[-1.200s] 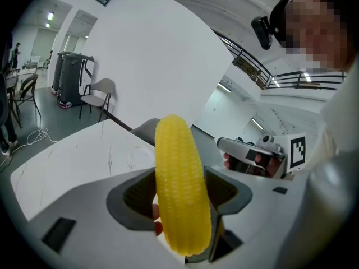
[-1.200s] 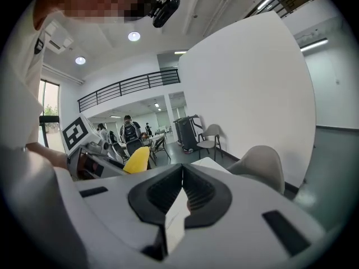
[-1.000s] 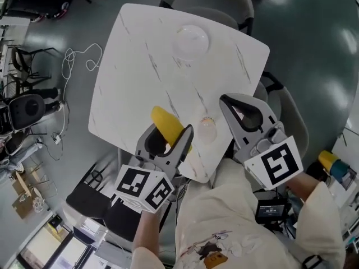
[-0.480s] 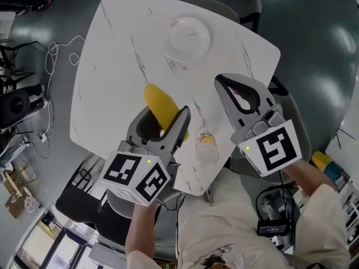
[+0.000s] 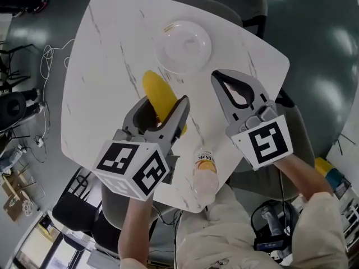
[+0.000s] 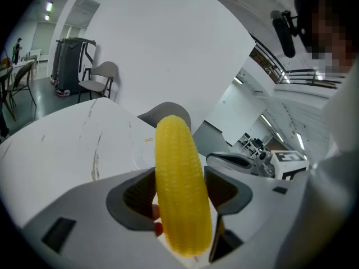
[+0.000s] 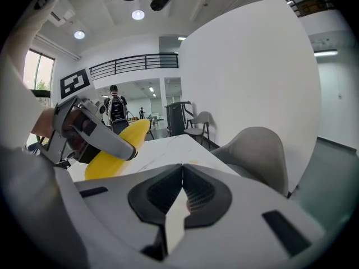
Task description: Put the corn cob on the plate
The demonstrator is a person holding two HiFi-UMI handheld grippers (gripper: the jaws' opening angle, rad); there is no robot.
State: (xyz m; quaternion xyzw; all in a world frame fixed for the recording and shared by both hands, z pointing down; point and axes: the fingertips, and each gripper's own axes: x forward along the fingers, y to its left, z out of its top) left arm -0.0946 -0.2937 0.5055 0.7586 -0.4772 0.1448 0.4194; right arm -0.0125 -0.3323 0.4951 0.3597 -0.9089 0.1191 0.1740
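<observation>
One corn cob (image 5: 159,97) sits in the left gripper (image 5: 164,103); bottle label (image 5: 206,161) illegible.

Grey floor (image 5: 320,32), white marbled table (image 5: 101,55)

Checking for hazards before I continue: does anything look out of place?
Only the bottle, which sits right at the table's near edge. The corn is held in the left hand-held gripper, and the plate looks intact.

White table (image 5: 101,66), grey veining, rounded corners, square-ish top. Clear plate (image 5: 182,46) lies toward the far edge, well in from the corners. Small clear bottle (image 5: 205,172) with a yellow label sits by the near edge (upright or lying: cannot tell).
</observation>
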